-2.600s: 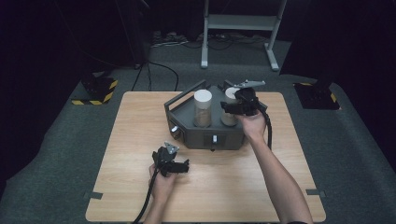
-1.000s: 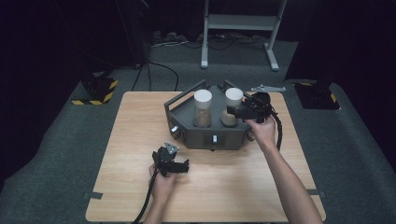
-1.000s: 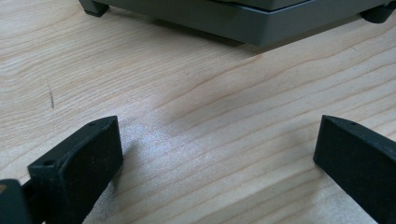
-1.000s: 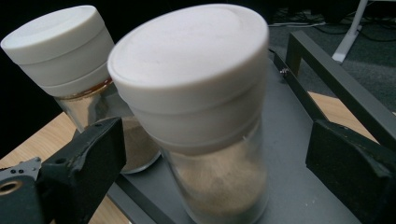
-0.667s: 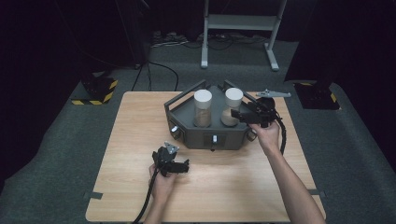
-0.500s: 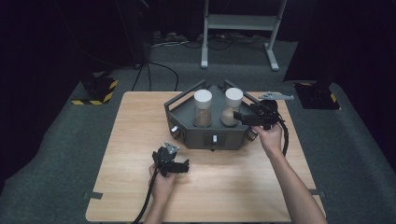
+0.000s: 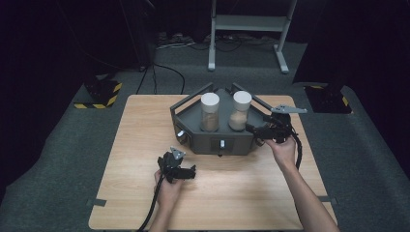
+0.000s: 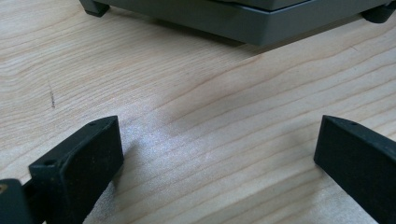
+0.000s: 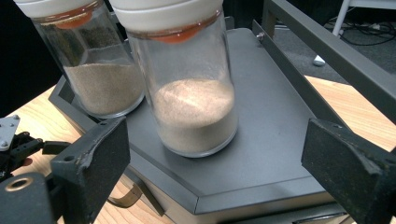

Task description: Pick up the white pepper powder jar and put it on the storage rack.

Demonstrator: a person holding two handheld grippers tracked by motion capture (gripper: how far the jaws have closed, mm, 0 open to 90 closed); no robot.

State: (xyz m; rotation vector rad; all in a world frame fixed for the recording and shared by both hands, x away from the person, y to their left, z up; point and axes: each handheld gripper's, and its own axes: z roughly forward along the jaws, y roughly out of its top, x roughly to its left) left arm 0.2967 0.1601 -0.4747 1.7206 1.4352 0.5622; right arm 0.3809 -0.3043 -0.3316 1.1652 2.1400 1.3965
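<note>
Two black handheld grippers, bare forearms

The left gripper [image 7: 180, 166] and right gripper [image 7: 265, 130] are black, with blocky matte jaws and trailing black cables; the right carries a grey three-cornered plate with screws.

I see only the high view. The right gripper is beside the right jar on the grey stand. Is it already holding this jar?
Observer: No. In the right gripper view the right gripper is open. Its jaws have just been closing a little, and the jar stands ahead of them, untouched.
Operator: What can you see at its lid?
Observer: An orange ring sits just under the white lid.
Operator: And the left gripper?
Observer: The left gripper is open over bare table, with nothing between its jaws.
</note>
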